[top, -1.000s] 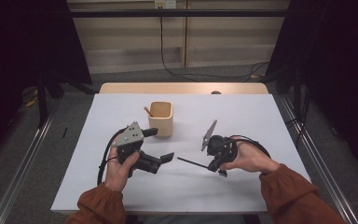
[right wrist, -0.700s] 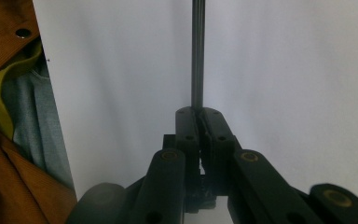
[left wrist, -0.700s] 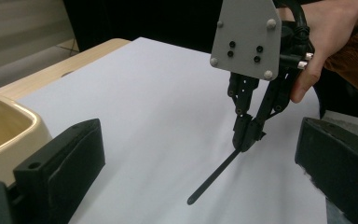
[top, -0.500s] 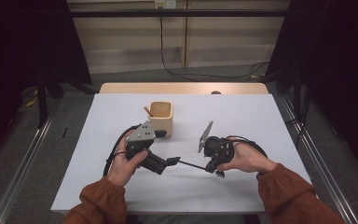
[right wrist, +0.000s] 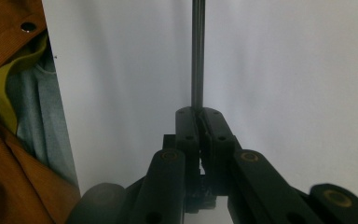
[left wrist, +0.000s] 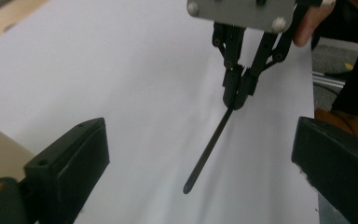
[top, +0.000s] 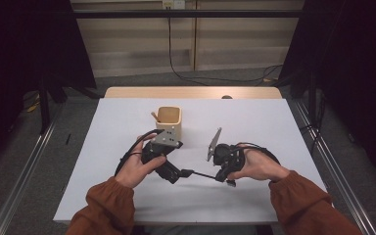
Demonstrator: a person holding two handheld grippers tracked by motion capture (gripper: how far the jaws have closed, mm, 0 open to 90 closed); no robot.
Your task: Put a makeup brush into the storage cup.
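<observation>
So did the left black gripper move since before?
Yes. The left black gripper has slid rightward across the white table, from left of the tan wooden pen cup to in front of it, nearer the thin black pen.

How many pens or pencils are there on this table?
2: a dark pen clamped in the right gripper, and a pencil sticking out of the wooden holder. The holder may hide more.

White-topped table, wooden far edge; tan square cup standing on it, centre-left.
</observation>
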